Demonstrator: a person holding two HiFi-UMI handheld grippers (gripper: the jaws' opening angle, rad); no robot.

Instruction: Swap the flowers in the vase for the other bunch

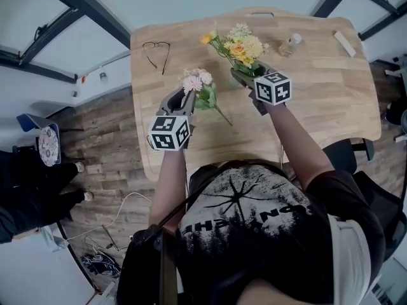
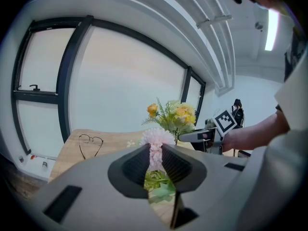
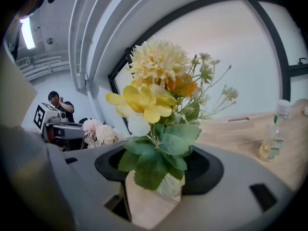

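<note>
The pink bunch (image 1: 197, 81) is held up over the table (image 1: 318, 94), its stems trailing toward me. My left gripper (image 1: 184, 95) is shut on it just under the blooms; in the left gripper view the pads pinch the pink bunch (image 2: 155, 143) with green leaves below. The yellow bunch (image 1: 241, 46) stands upright in a small white ribbed vase (image 3: 171, 187). My right gripper (image 1: 247, 76) stands open around that vase, one jaw on each side and both apart from it. In the head view leaves hide the vase.
A pair of glasses (image 1: 157, 49) lies at the table's far left. A small clear bottle (image 1: 289, 45) stands to the right of the vase, and a pale block (image 1: 344, 43) lies near the far right corner. A chair (image 1: 346, 154) stands at the table's right front.
</note>
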